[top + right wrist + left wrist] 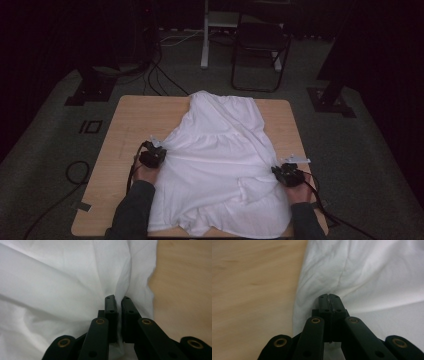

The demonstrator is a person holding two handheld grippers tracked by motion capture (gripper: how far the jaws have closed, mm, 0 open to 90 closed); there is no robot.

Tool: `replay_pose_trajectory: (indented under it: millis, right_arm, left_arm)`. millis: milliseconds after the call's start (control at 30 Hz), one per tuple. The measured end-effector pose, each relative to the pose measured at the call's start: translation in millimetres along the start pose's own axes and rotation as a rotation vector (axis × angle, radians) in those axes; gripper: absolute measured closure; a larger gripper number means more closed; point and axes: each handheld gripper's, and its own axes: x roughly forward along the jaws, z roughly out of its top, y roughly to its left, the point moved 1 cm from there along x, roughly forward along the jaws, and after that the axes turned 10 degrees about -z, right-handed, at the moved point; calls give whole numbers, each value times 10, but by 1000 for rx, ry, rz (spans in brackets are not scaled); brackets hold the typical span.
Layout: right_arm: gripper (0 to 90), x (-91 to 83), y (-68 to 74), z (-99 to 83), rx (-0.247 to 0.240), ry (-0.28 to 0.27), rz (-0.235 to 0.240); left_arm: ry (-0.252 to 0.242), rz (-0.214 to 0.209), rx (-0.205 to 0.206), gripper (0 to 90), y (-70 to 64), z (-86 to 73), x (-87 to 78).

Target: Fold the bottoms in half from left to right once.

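Note:
A white garment lies spread across the wooden table, narrow end far, wide hem near. My left gripper sits at the garment's left edge. In the left gripper view its jaws are pressed together on a fold of the white garment, with the left gripper tips at the cloth's side seam. My right gripper is at the garment's right edge. In the right gripper view a ridge of white garment runs between the nearly closed jaws of the right gripper.
The table's bare wood lies left of the cloth and a strip of bare wood lies right of it. Beyond the table stand a black folding chair, a white post and dark stands. Cables trail over the carpet.

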Motion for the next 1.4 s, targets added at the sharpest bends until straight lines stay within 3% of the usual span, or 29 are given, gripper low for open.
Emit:
replay_pose_trajectory:
  millis: [167, 300, 367, 433, 533, 633, 733, 833, 967, 1067, 1133, 1200, 1300, 1333, 1400]
  right_arm:
    - [850, 292, 23, 278, 30, -13, 1]
    - [837, 461, -17, 440, 52, -15, -17]
    - [726, 484, -34, 485, 64, 4, -32]
    - [604, 438, -23, 504, 56, 13, -64]
    - [523, 196, 62, 518, 57, -67, -55]
    - [478, -58, 273, 546, -1, -133, 2]
    - [455, -169, 541, 578, -82, -154, 82]
    - [448, -136, 759, 617, -106, -143, 156]
    - [420, -2, 946, 656, -131, -109, 189]
    - [491, 109, 1012, 658, -168, -72, 187]
    - [655, 147, 1020, 638, -178, -43, 197]
    - [815, 117, 993, 604, -181, -43, 191]
    - [869, -43, 900, 527, -177, -80, 184]
    - [871, -120, 854, 488, -175, -95, 178]
    - [872, -287, 736, 387, -159, -125, 177]
  left_arm:
    - [-6, 39, -72, 897, 248, 169, 128]
    - [-42, 5, -131, 821, 310, 203, 160]
    - [-58, -16, -115, 696, 286, 182, 98]
    - [-86, -33, -88, 631, 252, 146, -34]
    - [-116, -55, -47, 601, 175, 47, -275]
    - [-146, -78, -14, 579, 63, -103, -512]
    - [-165, -94, 25, 560, -50, -289, -730]
    - [-173, -118, 33, 548, -135, -480, -900]
    - [-165, -149, 36, 520, -247, -753, -1032]
    - [-108, -182, 38, 503, -343, -931, -1024]
    - [-63, -172, 61, 496, -404, -1031, -1007]
    - [-35, -167, 55, 490, -428, -1107, -1007]
    - [-15, -164, 47, 491, -440, -1190, -991]
    - [-20, -170, 50, 508, -441, -1200, -998]
    - [-6, -211, 42, 737, -433, -1195, -1023]
